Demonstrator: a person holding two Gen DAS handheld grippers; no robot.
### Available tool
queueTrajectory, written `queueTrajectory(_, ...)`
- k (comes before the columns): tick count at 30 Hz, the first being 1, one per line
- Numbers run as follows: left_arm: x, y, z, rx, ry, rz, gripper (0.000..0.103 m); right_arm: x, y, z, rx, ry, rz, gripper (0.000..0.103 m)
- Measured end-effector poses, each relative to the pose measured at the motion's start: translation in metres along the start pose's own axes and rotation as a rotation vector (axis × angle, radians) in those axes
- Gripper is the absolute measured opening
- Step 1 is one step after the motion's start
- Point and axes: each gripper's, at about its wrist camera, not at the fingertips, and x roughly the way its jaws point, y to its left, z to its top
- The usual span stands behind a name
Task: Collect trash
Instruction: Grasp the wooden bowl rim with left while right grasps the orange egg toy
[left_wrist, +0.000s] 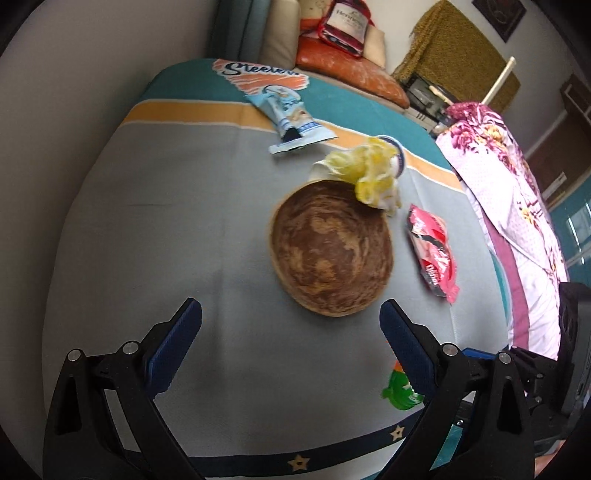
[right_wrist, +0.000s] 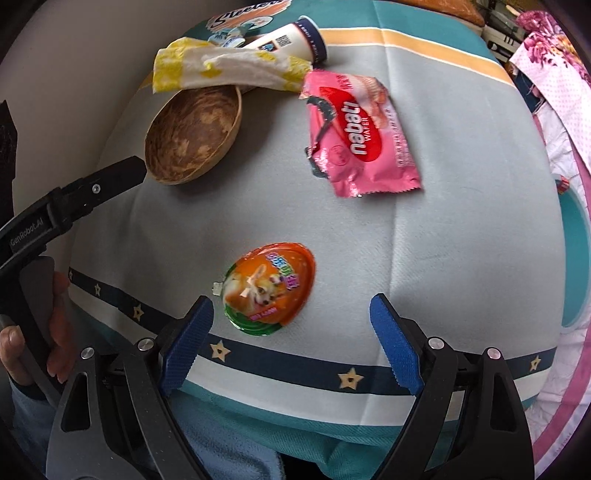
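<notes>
Grey cloth with teal and orange stripes (right_wrist: 461, 206) is covering a table, bearing a brown marbled wooden bowl (right_wrist: 192, 134). Beside the bowl are lying a crumpled yellow-and-white napkin (right_wrist: 221, 68), a pink wafer wrapper (right_wrist: 364, 136) and an orange foil lid (right_wrist: 271, 288). Left gripper (left_wrist: 291, 317) and right gripper (right_wrist: 291, 314) are hovering, jaws wide apart, empty.

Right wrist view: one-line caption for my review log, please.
Open right tool poised above an orange foil lid, with a pink wafer wrapper and an empty wooden bowl beyond.

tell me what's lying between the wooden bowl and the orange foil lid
Nothing: in the right wrist view only bare grey cloth separates the wooden bowl from the orange foil lid.
</notes>
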Motion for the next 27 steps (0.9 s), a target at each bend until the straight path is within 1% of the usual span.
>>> queueTrajectory(2, 0.001, 0.007, 0.000, -0.015, 0.003, 0.005, 0.097, 0.004, 0.007, 0.000, -0.016, -0.010, -0.019, 0.080)
queueTrajectory(3, 0.002, 0.008, -0.001, -0.021, 0.004, 0.006, 0.097, 0.006, 0.010, 0.000, -0.026, -0.009, -0.028, 0.074)
queueTrajectory(4, 0.003, 0.011, 0.000, -0.026, 0.004, 0.007, 0.097, 0.008, 0.012, -0.001, -0.032, -0.005, -0.032, 0.064)
queueTrajectory(5, 0.004, 0.011, 0.001, -0.031, 0.005, 0.009, 0.097, 0.011, 0.014, -0.002, -0.038, 0.002, -0.034, 0.059)
queueTrajectory(8, 0.009, 0.013, 0.004, -0.043, 0.007, 0.010, 0.097, 0.015, 0.020, -0.003, -0.066, 0.003, -0.055, 0.058)
queueTrajectory(9, 0.010, 0.013, 0.005, -0.043, 0.007, 0.011, 0.097, 0.014, 0.020, -0.004, -0.067, -0.002, -0.056, 0.056)
queueTrajectory(10, 0.012, 0.012, 0.006, -0.041, 0.005, 0.012, 0.097, 0.013, 0.019, -0.004, -0.068, -0.009, -0.054, 0.051)
queueTrajectory(12, 0.013, 0.010, 0.009, -0.032, -0.005, 0.012, 0.097, 0.010, 0.017, -0.004, -0.067, -0.006, -0.035, 0.050)
queueTrajectory(15, 0.018, 0.010, 0.015, -0.027, -0.018, 0.012, 0.096, 0.004, 0.010, -0.005, -0.050, -0.018, -0.037, 0.050)
queueTrajectory(17, 0.023, 0.010, 0.022, -0.030, -0.017, 0.000, 0.090, 0.001, 0.001, -0.001, -0.027, -0.032, -0.028, 0.050)
queueTrajectory(18, 0.025, 0.010, 0.025, -0.030, -0.015, -0.004, 0.084, -0.003, -0.003, 0.000, -0.020, -0.039, -0.025, 0.050)
queueTrajectory(19, 0.028, 0.009, 0.028, -0.029, -0.010, -0.007, 0.082, -0.006, -0.007, 0.000, -0.012, -0.046, -0.025, 0.050)
queueTrajectory(21, 0.034, 0.008, 0.035, -0.022, -0.002, -0.010, 0.081, -0.011, -0.015, 0.002, 0.008, -0.056, -0.023, 0.050)
queueTrajectory(25, 0.046, 0.004, 0.043, -0.002, 0.006, 0.008, 0.081, -0.020, -0.031, 0.002, 0.046, -0.073, -0.021, 0.050)
queueTrajectory(26, 0.050, 0.003, 0.045, 0.004, 0.011, 0.007, 0.078, -0.024, -0.036, 0.000, 0.053, -0.076, -0.020, 0.050)
queueTrajectory(27, 0.051, 0.001, 0.045, 0.011, 0.014, 0.009, 0.069, -0.022, -0.038, -0.002, 0.059, -0.079, -0.020, 0.050)
